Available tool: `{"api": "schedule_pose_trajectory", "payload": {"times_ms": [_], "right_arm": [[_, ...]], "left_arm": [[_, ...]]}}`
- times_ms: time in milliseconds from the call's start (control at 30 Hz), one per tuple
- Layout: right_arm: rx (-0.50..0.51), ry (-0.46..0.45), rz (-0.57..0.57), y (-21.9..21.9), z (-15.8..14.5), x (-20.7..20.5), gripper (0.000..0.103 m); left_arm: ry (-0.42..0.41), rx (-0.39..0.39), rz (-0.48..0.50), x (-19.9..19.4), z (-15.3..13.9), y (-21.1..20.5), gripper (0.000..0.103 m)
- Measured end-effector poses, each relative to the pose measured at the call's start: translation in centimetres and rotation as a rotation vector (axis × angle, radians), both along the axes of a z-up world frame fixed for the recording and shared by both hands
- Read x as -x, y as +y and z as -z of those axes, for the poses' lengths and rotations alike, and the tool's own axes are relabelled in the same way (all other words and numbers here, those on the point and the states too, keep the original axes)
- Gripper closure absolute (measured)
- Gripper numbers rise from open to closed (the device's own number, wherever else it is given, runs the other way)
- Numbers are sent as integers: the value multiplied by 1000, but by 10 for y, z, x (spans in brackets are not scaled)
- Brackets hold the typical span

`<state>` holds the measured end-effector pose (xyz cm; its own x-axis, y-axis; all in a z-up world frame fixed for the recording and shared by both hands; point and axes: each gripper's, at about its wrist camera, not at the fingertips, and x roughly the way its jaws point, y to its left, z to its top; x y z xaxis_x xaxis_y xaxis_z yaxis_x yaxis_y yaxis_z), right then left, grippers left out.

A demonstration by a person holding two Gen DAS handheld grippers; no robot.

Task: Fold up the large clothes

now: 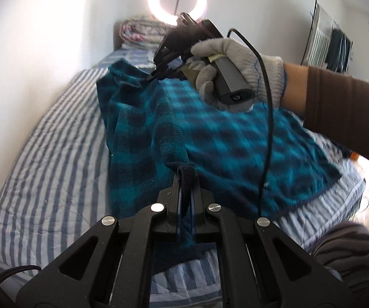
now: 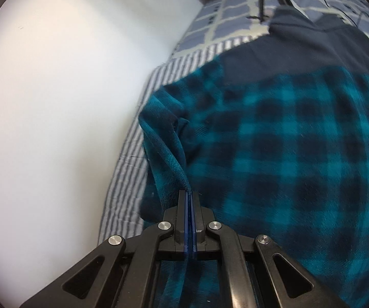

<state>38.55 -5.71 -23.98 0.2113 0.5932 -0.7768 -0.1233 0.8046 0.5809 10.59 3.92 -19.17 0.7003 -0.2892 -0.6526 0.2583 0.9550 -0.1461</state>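
**A:** Where is the garment?

**B:** The teal plaid fleece garment (image 1: pixel 235 138) lies spread on my striped bed cover (image 1: pixel 56 154), beside a white wall (image 2: pixel 56 102). One side is lifted into a fold.

**A:** And your claws?

**B:** My left gripper (image 1: pixel 186 177) is pressed together, pinching the dark navy cuff (image 1: pixel 184 172). My right gripper (image 2: pixel 190 195), held in my gloved hand (image 1: pixel 235 66), is clamped on a teal edge of the same garment.
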Motion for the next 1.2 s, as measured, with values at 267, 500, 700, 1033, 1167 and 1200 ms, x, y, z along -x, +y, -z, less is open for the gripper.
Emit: {"api": "schedule_pose_trajectory", "payload": {"times_ms": [267,500,700,1033,1167,1200], "right_arm": [[70,46,31,-16,34,9,103],[114,57,-15,-37,33,34,70],[60,87,-167,-41,17,102,67],[17,220,-365,-29,21,205,69],[72,204,-442,-15,19,228,102],[57,204,-442,-12,18,224,103]], "left_arm": [[53,99,31,22,-10,4,60],[155,274,-137,28,-2,78,60],[279,429,-172,15,40,100,60],[411,566,-172,-6,73,95,81],[379,541,-171,-4,65,89,96],[351,541,-174,1,57,90,97]]}}
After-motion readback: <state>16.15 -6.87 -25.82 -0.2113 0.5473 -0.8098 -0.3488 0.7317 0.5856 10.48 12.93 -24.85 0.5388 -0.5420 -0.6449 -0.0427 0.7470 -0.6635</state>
